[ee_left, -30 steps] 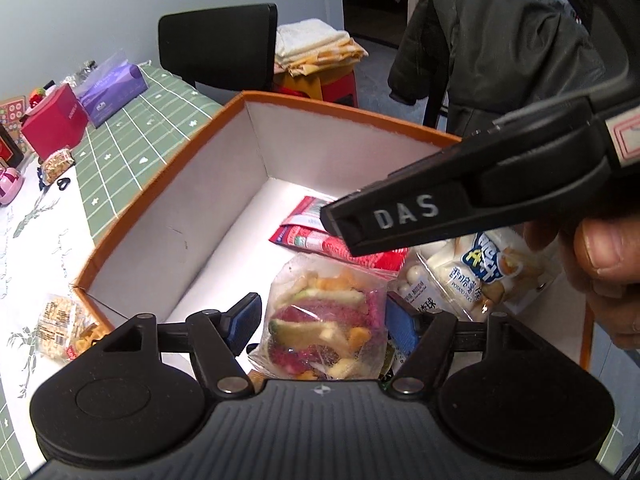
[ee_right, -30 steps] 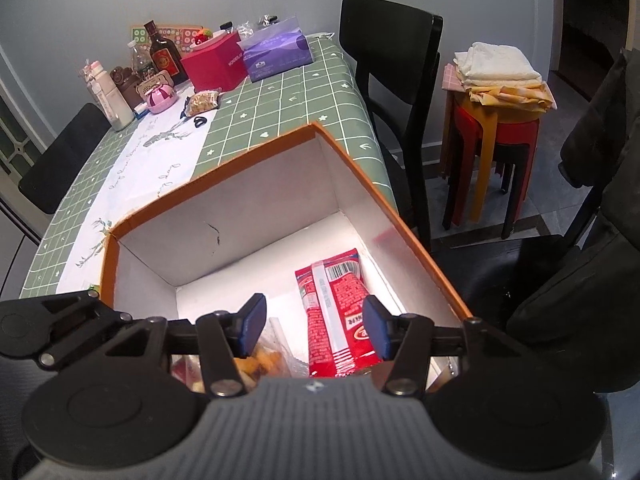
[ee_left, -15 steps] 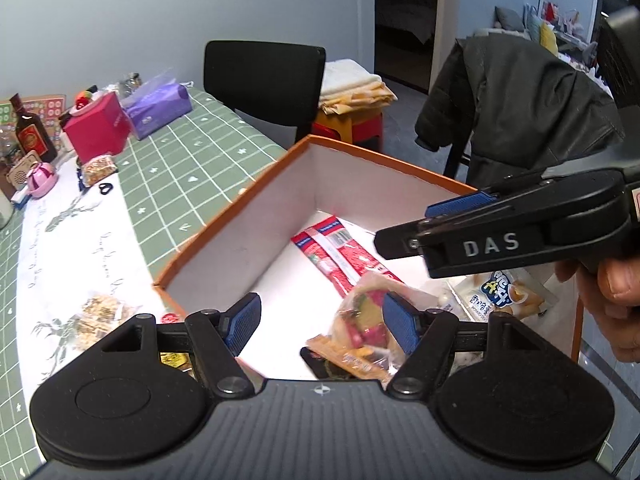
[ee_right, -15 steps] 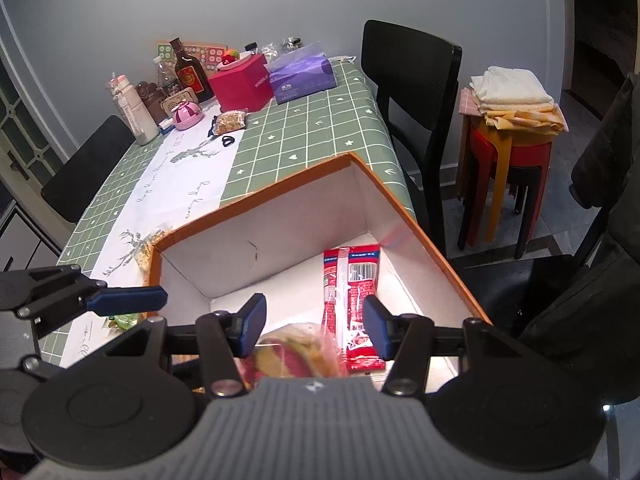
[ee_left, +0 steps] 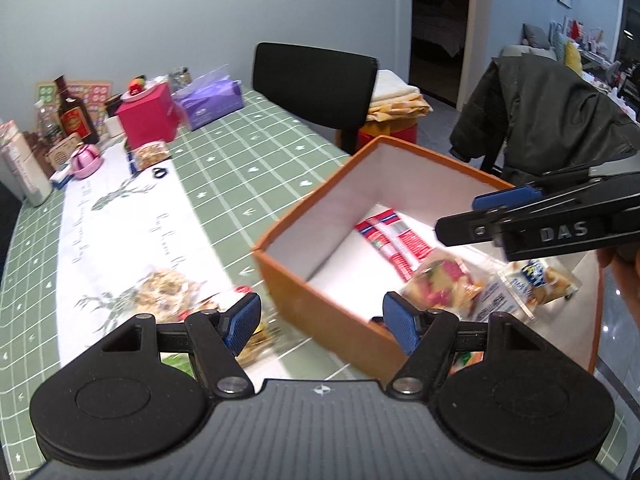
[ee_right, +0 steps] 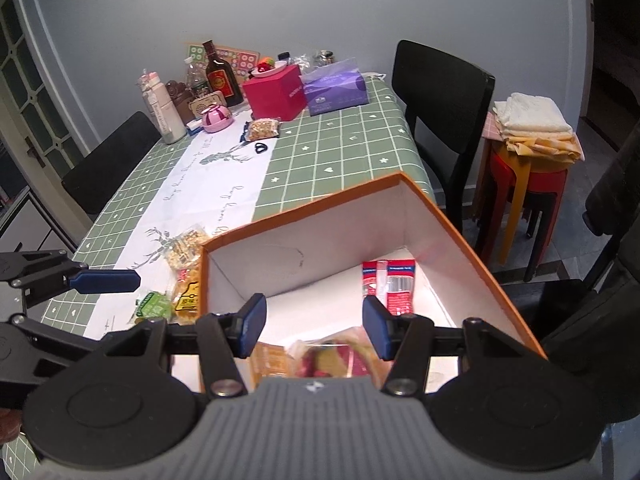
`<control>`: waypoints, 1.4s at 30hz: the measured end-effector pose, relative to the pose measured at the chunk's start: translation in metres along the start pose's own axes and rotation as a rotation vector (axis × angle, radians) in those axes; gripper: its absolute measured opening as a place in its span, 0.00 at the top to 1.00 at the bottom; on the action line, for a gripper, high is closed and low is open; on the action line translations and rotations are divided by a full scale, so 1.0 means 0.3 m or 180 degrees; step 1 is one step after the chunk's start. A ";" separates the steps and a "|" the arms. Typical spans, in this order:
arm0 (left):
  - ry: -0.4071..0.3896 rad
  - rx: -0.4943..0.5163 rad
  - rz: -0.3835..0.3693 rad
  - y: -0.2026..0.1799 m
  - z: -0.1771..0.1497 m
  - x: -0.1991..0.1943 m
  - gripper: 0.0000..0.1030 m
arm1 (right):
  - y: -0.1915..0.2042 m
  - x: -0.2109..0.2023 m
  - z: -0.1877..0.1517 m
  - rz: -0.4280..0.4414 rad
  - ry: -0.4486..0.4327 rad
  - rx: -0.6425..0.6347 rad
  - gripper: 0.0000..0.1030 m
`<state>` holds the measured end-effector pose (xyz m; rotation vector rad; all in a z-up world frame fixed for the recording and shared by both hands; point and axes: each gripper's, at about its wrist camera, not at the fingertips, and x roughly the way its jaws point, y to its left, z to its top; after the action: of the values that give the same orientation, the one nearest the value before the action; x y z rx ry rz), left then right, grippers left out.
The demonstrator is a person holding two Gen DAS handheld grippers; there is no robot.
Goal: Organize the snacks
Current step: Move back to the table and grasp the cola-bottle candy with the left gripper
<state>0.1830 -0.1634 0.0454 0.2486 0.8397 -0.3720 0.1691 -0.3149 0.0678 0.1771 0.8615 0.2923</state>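
Note:
An orange box (ee_left: pixel 316 312) with a white inside stands at the table's near right corner; it also shows in the right wrist view (ee_right: pixel 460 224). In it lie a red snack packet (ee_left: pixel 394 240), a clear bag of colourful crisps (ee_left: pixel 444 280) and a blue-printed bag (ee_left: pixel 540 276). My left gripper (ee_left: pixel 320 322) is open and empty, above the box's left wall. My right gripper (ee_right: pixel 312 322) is open and empty above the box. Several loose snack bags (ee_right: pixel 184 244) lie on the table left of the box, including a green one (ee_right: pixel 154 306).
At the table's far end stand a red box (ee_right: pixel 276 94), a purple tissue pack (ee_right: pixel 336 88), a dark bottle (ee_right: pixel 218 74) and a small snack bag (ee_right: pixel 264 128). A black chair (ee_right: pixel 444 92) and a red stool with folded towels (ee_right: pixel 532 128) stand to the right.
My left gripper has let go of the crisp bag, which now lies in the box, and has drawn back and to the left. My right gripper has risen above the box.

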 end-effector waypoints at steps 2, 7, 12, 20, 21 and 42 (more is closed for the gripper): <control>0.0001 -0.0046 0.0026 0.036 -0.017 -0.011 0.20 | 0.027 -0.004 -0.003 0.0024 -0.0006 -0.0053 0.49; 0.0027 -0.0127 0.0110 0.119 -0.065 -0.036 0.20 | 0.095 -0.002 -0.007 0.0072 -0.0007 -0.0178 0.49; 0.0046 -0.0232 0.0164 0.201 -0.113 -0.058 0.20 | 0.166 0.006 -0.019 0.0118 0.0016 -0.0320 0.49; 0.0073 -0.0281 0.0212 0.296 -0.223 -0.091 0.20 | 0.290 0.027 -0.056 0.0224 0.0060 -0.0569 0.46; 0.0076 -0.0278 0.0211 0.303 -0.237 -0.093 0.20 | 0.302 0.031 -0.062 0.0232 0.0071 -0.0598 0.46; 0.0133 0.0152 0.0018 0.331 -0.390 0.037 0.19 | 0.461 0.127 -0.178 0.0330 0.0364 -0.1062 0.40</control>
<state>0.1518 -0.0337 -0.0317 0.3040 0.8717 -0.3831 0.1263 -0.1698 0.0437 -0.1070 0.9050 0.5419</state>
